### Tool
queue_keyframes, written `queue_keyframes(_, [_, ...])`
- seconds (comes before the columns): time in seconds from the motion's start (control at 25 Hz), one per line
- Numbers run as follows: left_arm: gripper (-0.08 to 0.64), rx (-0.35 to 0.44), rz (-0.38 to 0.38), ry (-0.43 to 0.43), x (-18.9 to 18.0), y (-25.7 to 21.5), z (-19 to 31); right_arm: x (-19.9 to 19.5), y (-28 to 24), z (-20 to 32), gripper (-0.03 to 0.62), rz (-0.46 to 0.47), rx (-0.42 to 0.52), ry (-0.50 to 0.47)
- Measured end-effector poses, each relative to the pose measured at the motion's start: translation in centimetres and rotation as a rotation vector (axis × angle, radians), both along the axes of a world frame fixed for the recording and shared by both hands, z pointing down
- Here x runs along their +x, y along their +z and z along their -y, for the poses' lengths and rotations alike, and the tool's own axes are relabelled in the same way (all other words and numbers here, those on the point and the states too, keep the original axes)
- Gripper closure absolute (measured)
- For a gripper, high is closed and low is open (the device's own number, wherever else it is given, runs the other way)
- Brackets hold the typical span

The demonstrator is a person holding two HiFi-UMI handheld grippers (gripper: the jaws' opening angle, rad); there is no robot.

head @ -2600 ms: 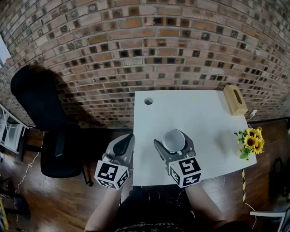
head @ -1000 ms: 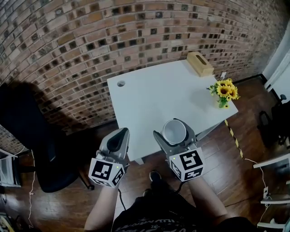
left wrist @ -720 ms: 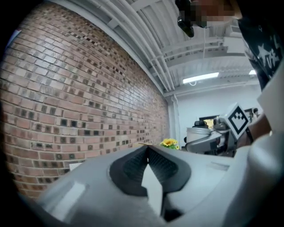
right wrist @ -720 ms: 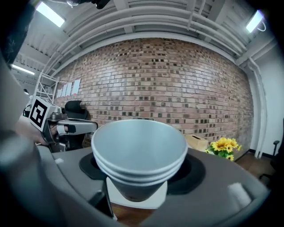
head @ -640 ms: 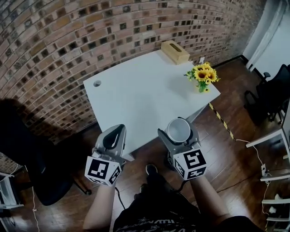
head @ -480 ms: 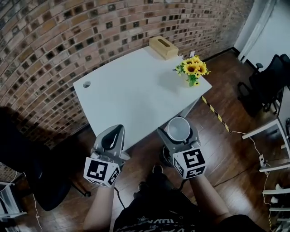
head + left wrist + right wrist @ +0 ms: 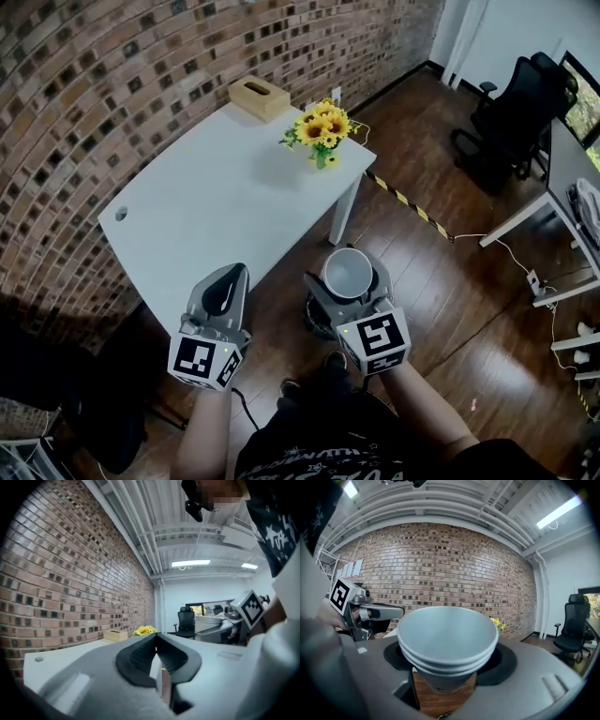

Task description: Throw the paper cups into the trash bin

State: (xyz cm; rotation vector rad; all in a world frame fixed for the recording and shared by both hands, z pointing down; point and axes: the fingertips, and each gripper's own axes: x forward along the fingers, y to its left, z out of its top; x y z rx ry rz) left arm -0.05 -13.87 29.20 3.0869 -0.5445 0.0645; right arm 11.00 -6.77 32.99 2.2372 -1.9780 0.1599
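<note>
R gripper (image 7: pixel 349 277) w/ cups (image 7: pixel 348 270) now off table (image 7: pixel 216 202).

The head view looks from high above, steeply down on the left gripper (image 7: pixel 232 272), the right gripper (image 7: pixel 347 270), the tabletop (image 7: pixel 206 206) and the floor (image 7: pixel 431 281). The left gripper view sits just behind its own fingers (image 7: pixel 138 656) and looks level along them, beside the brick wall (image 7: pixel 70 583), toward a far office chair (image 7: pixel 186 620). The right gripper view looks along its fingers toward that wall, very near the paper cups (image 7: pixel 447 641). All three views share the sunflowers (image 7: pixel 319 127). Each gripper view has the other gripper at its edge.
</note>
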Motion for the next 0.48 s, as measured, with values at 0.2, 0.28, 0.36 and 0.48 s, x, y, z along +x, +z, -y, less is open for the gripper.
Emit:
queue_keyframes(0.2, [0.555,-0.006,0.016,0.093,4.9,1.2,-2.4,3.3,-0.1,-2.3,0.249,0.016,0.001,0.058])
queue_keyframes(0.28, [0.555,-0.009,0.023,0.114,6.6,1.2,-3.2,4.5,-0.1,-3.3,0.249,0.019,0.003,0.079])
queue_keyframes(0.36, [0.555,-0.011,0.029,0.129,8.2,1.1,-4.0,5.7,0.0,-4.2,0.249,0.018,0.004,0.1])
queue_keyframes(0.48, [0.555,-0.008,0.032,0.161,10.4,1.8,-4.9,7.5,0.3,-5.5,0.249,0.018,0.007,0.132])
